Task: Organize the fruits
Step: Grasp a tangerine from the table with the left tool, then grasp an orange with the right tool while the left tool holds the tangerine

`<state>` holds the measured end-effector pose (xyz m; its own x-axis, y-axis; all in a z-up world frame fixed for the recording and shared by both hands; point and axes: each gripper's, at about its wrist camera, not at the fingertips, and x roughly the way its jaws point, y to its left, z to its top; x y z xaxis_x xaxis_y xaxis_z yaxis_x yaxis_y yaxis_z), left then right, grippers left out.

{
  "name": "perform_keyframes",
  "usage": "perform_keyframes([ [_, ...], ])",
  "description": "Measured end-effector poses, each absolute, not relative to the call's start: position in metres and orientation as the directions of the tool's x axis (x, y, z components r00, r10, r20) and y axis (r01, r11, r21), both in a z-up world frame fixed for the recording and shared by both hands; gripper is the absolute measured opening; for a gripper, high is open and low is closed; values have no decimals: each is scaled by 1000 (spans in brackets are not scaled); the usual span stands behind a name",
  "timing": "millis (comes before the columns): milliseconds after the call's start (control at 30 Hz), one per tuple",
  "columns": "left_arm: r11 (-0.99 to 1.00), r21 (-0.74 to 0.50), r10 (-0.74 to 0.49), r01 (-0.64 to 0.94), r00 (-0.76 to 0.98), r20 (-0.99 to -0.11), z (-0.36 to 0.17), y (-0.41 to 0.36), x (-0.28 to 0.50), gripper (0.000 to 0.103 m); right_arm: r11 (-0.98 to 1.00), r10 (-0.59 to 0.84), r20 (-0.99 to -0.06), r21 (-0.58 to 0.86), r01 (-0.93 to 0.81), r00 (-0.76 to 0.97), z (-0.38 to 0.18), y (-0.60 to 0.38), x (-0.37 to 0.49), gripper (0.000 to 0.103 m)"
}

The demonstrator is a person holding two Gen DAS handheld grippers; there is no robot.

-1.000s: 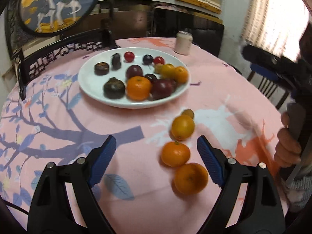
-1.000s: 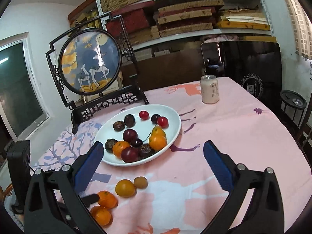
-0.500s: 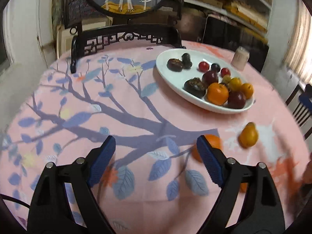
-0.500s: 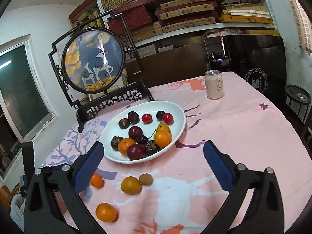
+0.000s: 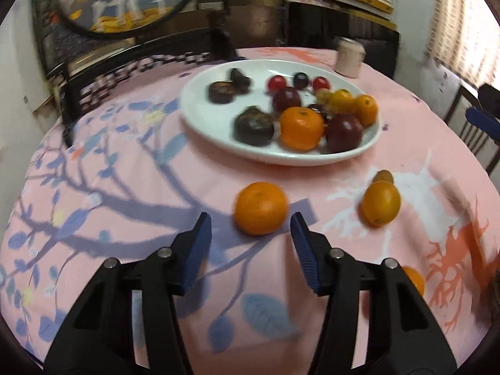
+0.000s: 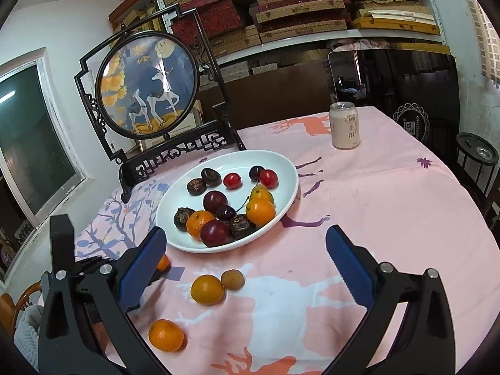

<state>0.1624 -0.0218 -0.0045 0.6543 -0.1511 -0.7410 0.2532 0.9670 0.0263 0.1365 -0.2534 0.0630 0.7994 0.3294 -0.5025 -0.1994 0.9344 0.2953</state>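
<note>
Left gripper [image 5: 250,231], jaws narrowed but apart, faces a tangerine [image 5: 261,207] near the plate [image 5: 200,118]; right gripper [image 6: 247,268] spread wide, empty.

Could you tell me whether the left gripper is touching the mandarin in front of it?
Apart: the left wrist view shows tablecloth between the mandarin and both fingers of the open left gripper.

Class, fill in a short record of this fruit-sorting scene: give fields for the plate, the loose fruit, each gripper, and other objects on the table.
plate: white plate holding mixed fruit
loose fruit: three oranges, one a mandarin, plus a small brown fruit, all on the tablecloth
left gripper: open, empty, mandarin just ahead of its fingertips
right gripper: open, empty, raised above the table
other objects: drink can, framed deer screen
</note>
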Motion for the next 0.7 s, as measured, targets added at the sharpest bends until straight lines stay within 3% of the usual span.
perform_keyframes([
  [100, 959, 40, -151, 279, 630, -762, -12, -36, 173, 52, 937, 327, -520, 290, -197, 789, 59, -252, 139, 102],
  [167, 960, 11, -175, 281, 626, -760, -11, -35, 178, 39, 938, 325, -530, 287, -195, 783, 57, -250, 141, 102],
  [300, 960, -34, -206, 279, 615, -761, -10, -27, 175, 38, 942, 324, -572, 268, -202, 753, 49, -244, 147, 101],
  [533, 982, -66, -169, 178, 662, -730, 6, 7, 162, 38, 926, 370, -686, 223, -303, 626, 21, -207, 151, 66],
  [600, 983, -84, -174, 166, 663, -728, 7, 13, 163, 38, 924, 361, -712, 188, -332, 602, 13, -192, 147, 59],
  [700, 983, -84, -170, 161, 653, -738, 4, 14, 166, 38, 922, 345, -733, 148, -358, 586, 6, -178, 143, 58],
])
